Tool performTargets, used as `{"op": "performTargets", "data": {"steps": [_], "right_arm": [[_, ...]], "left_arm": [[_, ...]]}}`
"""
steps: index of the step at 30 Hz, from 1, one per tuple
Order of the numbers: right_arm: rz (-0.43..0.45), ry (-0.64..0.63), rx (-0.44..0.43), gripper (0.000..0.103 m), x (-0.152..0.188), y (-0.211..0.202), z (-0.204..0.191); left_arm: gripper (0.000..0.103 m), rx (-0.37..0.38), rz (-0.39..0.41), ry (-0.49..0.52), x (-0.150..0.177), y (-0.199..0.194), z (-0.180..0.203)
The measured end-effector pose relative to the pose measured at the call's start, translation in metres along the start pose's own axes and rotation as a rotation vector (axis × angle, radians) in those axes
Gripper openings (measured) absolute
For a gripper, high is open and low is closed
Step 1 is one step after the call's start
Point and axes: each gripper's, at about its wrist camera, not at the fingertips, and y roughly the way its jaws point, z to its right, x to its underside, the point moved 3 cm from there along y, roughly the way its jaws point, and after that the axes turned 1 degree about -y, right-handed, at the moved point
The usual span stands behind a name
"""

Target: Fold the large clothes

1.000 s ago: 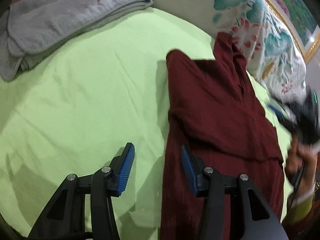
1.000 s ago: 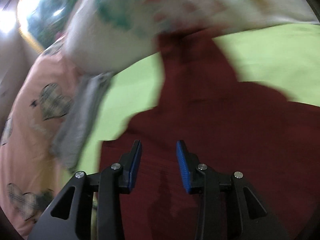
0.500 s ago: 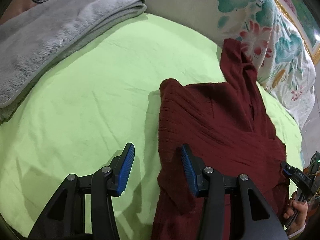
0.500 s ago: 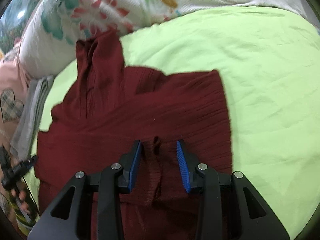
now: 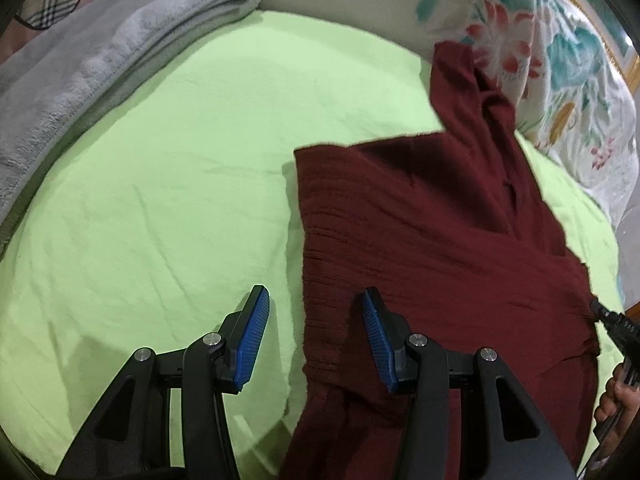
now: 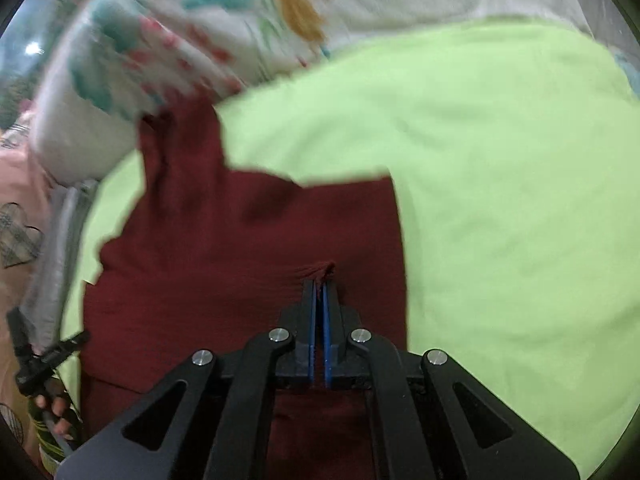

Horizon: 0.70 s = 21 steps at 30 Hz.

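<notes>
The dark red garment is lying partly folded on the green sheet, soft and limp, likely sagging unless pinched at edges; the right gripper is clenching a raised fold, having just closed, while the left gripper is straddling its left edge, jaws apart

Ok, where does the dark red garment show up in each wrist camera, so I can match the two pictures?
Left wrist view: the dark red garment fills the right half, its near edge between the open left tongs.
Right wrist view: the garment sits centre-left, a fold of it pinched in the shut right tongs.
Shared landmark: the flowered pillow, at the garment's far narrow end in both.
</notes>
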Motion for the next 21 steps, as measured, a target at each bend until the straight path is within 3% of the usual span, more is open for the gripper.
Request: {"op": "performTargets", "data": {"steps": [3,5,8,10,11,12,14,17,19,21], "right_arm": [[0.026,0.023,0.04,0.003,0.003,-0.003,0.011],[0.091,0.008,0.146,0.004,0.001,-0.021,0.01],[0.142,-0.045,0.075,0.004,0.0,-0.039,-0.009],[0.076,-0.115,-0.069,0.004,0.009,-0.029,-0.035],[0.046,-0.124,-0.089,0.004,0.014,-0.023,-0.039],[0.019,-0.133,-0.079,0.004,0.018,-0.016,-0.041],[-0.034,-0.135,0.054,0.004,0.025,0.003,-0.031],[-0.014,-0.026,0.01,0.004,0.022,-0.004,-0.014],[0.013,-0.027,0.016,0.004,0.02,-0.015,-0.016],[0.019,-0.027,-0.031,0.005,0.022,-0.027,-0.023]], "left_arm": [[0.051,-0.004,-0.002,0.008,0.0,0.002,0.0],[0.05,-0.003,0.0,0.01,0.0,-0.003,-0.001],[0.051,-0.003,0.011,0.002,0.002,-0.01,-0.005],[0.051,0.014,0.003,-0.025,0.004,-0.013,-0.01],[0.051,0.021,0.001,-0.034,0.007,-0.016,-0.012],[0.051,0.027,0.002,-0.039,0.01,-0.02,-0.015],[0.052,0.028,0.006,-0.033,0.018,-0.028,-0.017],[0.053,0.026,0.007,-0.016,0.027,-0.04,-0.021],[0.053,0.024,0.004,-0.008,0.033,-0.047,-0.023],[0.056,0.032,-0.004,-0.006,0.042,-0.052,-0.026]]}}
